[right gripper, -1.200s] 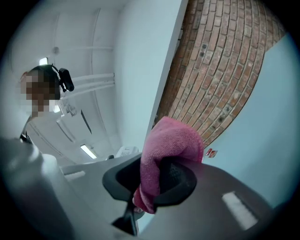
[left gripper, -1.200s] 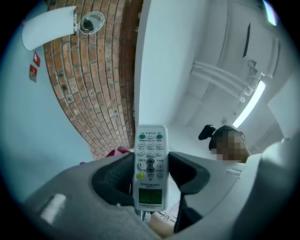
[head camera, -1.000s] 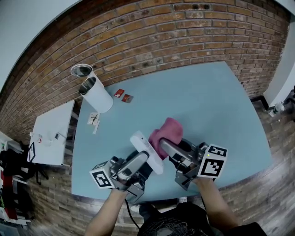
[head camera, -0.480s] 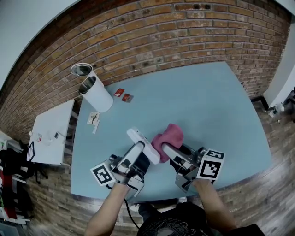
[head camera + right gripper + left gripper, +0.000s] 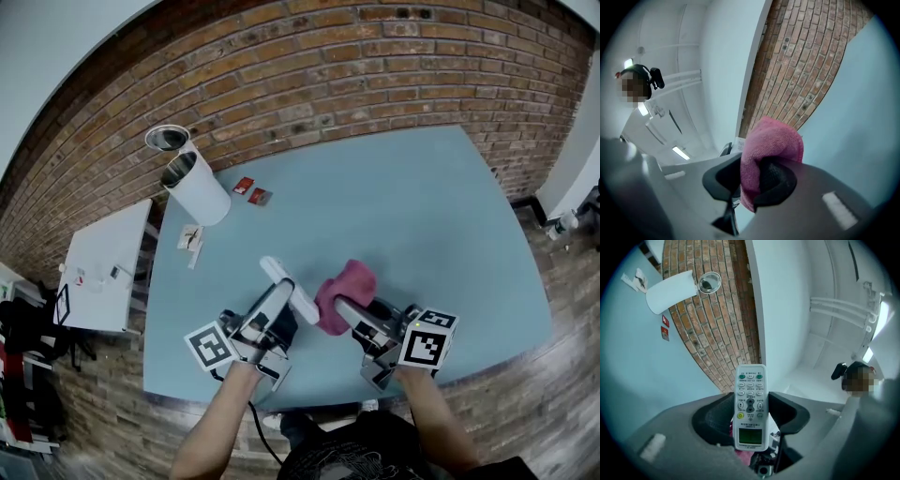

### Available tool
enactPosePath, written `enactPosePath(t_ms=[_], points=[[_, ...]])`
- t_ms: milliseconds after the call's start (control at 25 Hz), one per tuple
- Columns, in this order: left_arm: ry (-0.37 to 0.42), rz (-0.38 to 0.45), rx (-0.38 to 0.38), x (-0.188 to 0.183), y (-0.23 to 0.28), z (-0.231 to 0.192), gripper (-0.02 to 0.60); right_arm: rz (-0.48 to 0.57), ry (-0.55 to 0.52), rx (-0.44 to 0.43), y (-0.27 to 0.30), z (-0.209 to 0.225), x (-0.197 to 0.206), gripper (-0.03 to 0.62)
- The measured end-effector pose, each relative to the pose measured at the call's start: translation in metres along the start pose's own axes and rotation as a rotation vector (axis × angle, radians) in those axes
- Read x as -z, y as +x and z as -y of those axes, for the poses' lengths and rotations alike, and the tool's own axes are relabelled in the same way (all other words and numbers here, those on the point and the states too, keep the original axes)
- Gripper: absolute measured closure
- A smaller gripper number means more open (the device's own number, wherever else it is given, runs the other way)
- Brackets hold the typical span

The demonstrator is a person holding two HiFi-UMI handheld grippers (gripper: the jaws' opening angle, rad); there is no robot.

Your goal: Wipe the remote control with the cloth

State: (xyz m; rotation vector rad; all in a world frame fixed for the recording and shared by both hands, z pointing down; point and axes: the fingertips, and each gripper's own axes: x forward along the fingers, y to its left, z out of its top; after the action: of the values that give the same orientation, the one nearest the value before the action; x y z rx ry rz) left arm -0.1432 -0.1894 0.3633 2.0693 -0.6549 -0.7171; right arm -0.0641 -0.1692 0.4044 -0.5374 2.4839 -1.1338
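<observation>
Fingers (image 5: 712, 420) of my left gripper (image 5: 279, 298) are clenched on the remote control (image 5: 750, 399) at its display end, one on each long edge. Its long axis runs along the fingers, button face toward the gripper's camera, free end pointing out at 12 o'clock. From the head view it points toward 11 o'clock over the surface (image 5: 431, 216). My right gripper (image 5: 343, 309) grasps the bunched pink cloth (image 5: 349, 283), just at the remote's 3 o'clock.

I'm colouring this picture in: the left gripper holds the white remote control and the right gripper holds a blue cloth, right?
The cloth is pink, not blue; the right gripper view shows it in the right gripper. The left gripper does hold the white remote control.
</observation>
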Motion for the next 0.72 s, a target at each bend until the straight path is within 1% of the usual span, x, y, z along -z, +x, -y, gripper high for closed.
enactPosePath(t_ms=[40, 160, 240, 320, 400, 480, 600, 720], points=[[0.038, -0.052, -0.04, 0.007, -0.001, -0.007, 0.364, -0.006, -0.01, 0.016, -0.002, 0.004, 0.001, 0.534], [0.188, -0.242, -0.184, 0.033, -0.012, -0.035, 0.364, -0.021, -0.043, 0.065, -0.01, 0.017, 0.003, 0.534], [0.244, -0.35, -0.237, 0.053, -0.017, -0.049, 0.364, -0.026, -0.064, 0.099, -0.016, 0.026, -0.001, 0.534], [0.295, -0.457, -0.271, 0.072, -0.022, -0.061, 0.364, -0.019, -0.078, 0.123, -0.022, 0.032, -0.007, 0.534], [0.369, -0.587, -0.307, 0.092, -0.028, -0.072, 0.364, -0.007, -0.089, 0.141, -0.027, 0.035, -0.013, 0.534], [0.466, -0.741, -0.338, 0.113, -0.036, -0.081, 0.364, 0.0, -0.098, 0.153, -0.03, 0.037, -0.017, 0.534], [0.613, -0.983, -0.364, 0.143, -0.05, -0.092, 0.364, -0.001, -0.107, 0.165, -0.032, 0.039, -0.019, 0.534], [0.724, -1.177, -0.382, 0.164, -0.064, -0.103, 0.364, -0.012, -0.111, 0.172, -0.033, 0.041, -0.017, 0.534]])
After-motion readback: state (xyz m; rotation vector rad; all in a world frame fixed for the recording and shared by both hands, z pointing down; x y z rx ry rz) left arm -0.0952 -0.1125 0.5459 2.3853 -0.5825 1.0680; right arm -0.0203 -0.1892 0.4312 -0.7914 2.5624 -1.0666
